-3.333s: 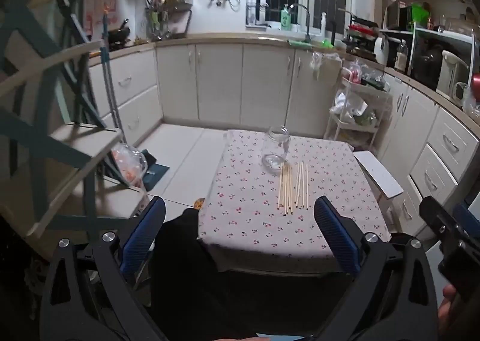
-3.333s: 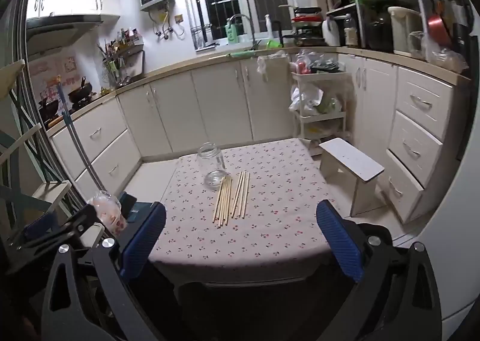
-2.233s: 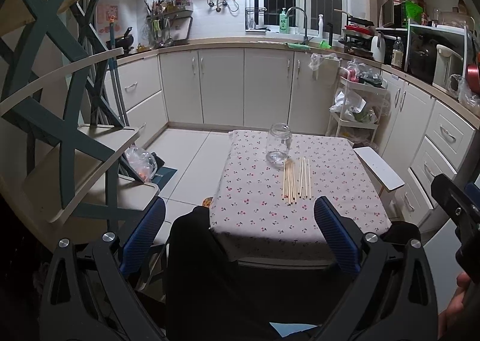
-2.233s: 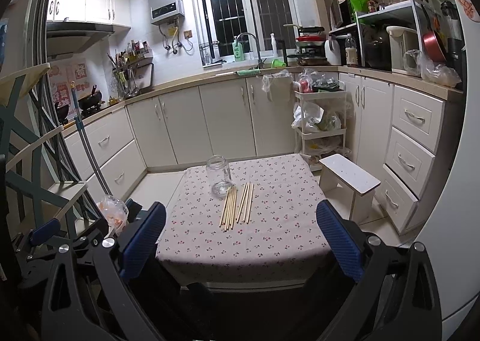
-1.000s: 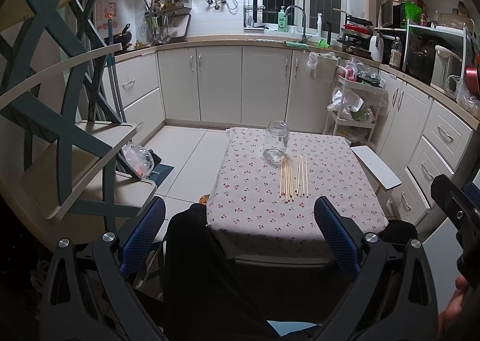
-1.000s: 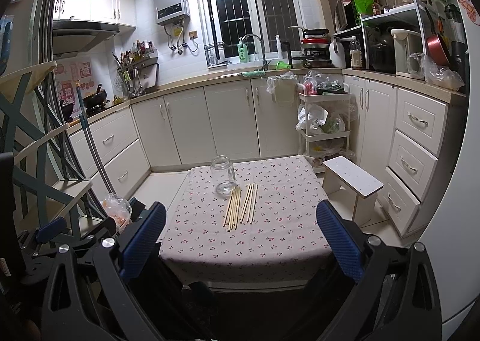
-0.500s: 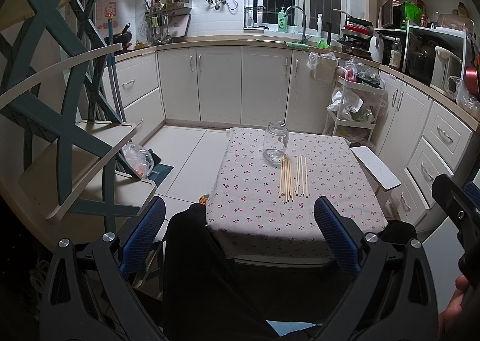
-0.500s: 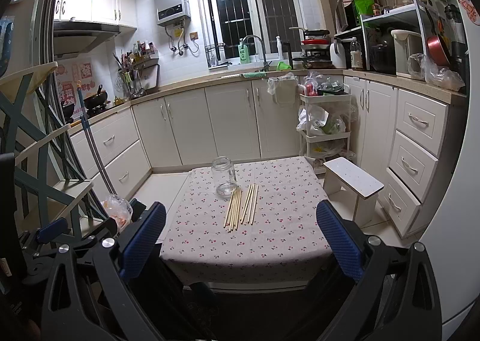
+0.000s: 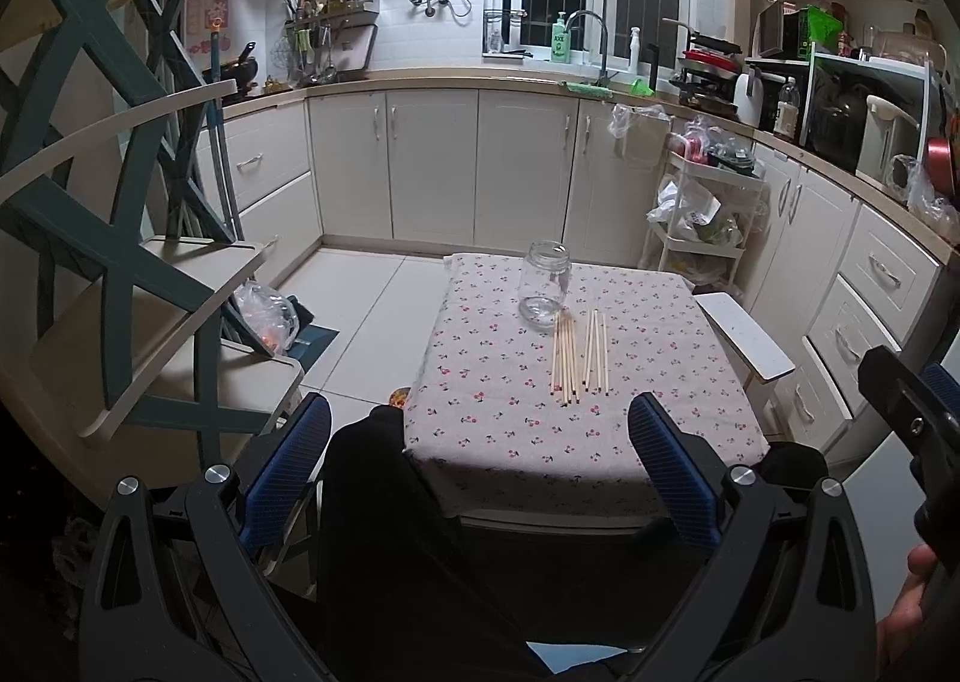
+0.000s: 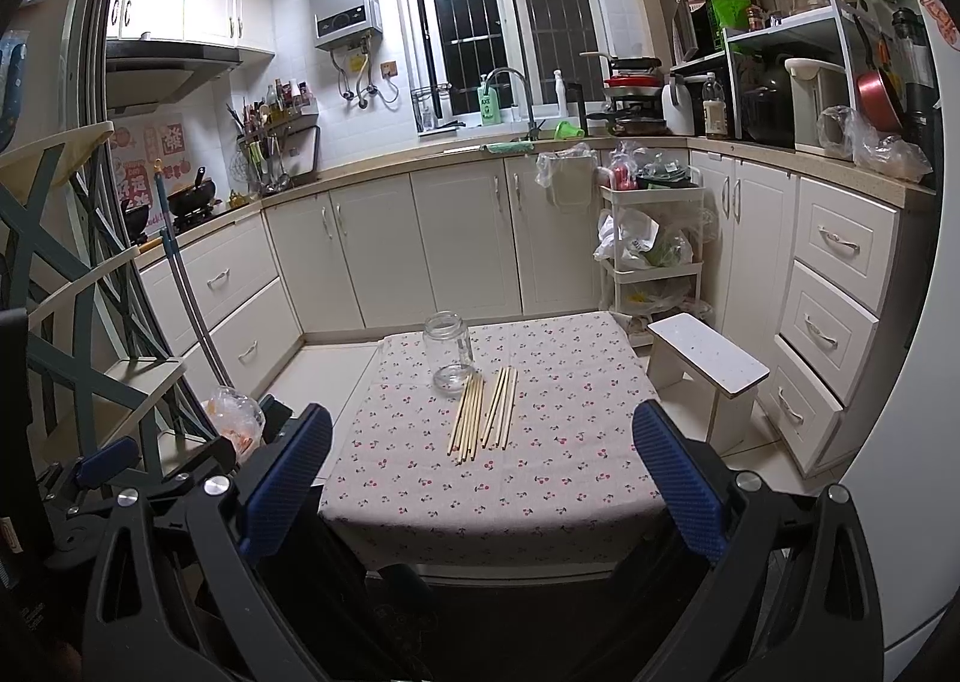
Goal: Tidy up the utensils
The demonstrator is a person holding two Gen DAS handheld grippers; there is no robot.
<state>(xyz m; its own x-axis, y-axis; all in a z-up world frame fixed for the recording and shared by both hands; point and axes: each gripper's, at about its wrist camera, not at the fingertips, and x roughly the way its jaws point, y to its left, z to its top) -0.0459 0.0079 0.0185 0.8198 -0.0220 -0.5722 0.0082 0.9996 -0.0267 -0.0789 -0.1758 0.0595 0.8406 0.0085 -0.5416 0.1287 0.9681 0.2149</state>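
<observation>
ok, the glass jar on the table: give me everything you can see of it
The jar is clear glass, round, with a narrower neck and a thick base. It has no lid and looks empty. It stands upright on the cloth toward the table's far edge. The far ends of the left bundle of chopsticks reach its base; whether they touch it I cannot tell. No fingers are near it.

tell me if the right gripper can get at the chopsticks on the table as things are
Probably yes. The right gripper is open and empty, and the chopsticks lie flat in the open on the table. Only the glass jar stands at their far ends, so the near ends are free, though the gripper is well short of them.
</observation>
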